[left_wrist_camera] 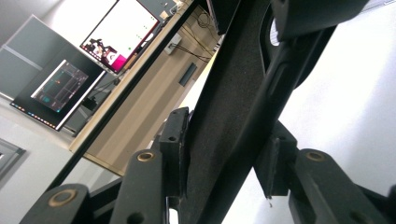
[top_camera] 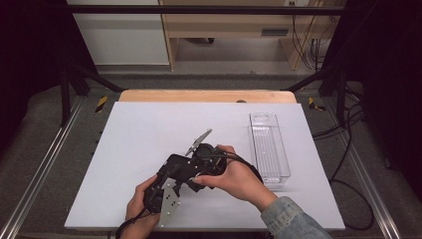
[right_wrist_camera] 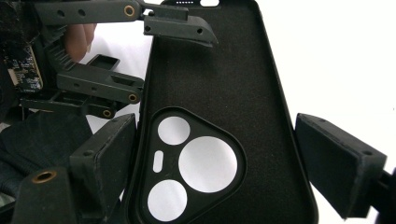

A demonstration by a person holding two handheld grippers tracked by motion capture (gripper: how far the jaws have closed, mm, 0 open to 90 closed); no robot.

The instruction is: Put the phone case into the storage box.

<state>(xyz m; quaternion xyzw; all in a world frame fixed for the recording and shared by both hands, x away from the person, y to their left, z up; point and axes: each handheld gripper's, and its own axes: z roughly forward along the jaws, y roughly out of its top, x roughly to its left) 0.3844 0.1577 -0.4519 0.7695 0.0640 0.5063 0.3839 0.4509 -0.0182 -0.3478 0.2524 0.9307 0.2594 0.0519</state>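
Step in hand: I judge it a handover of the black phone case [right_wrist_camera: 219,93] between grippers above the white table [top_camera: 149,129]; I keep one grip firm until the other seats.
Left gripper [left_wrist_camera: 224,158]: clamped on the case's edges.
Right gripper [right_wrist_camera: 215,168]: jaws spread, one pad touching the case, the other apart.
Case position: between both grippers, near the clear tray [top_camera: 268,144]; apparently lifted off the table.
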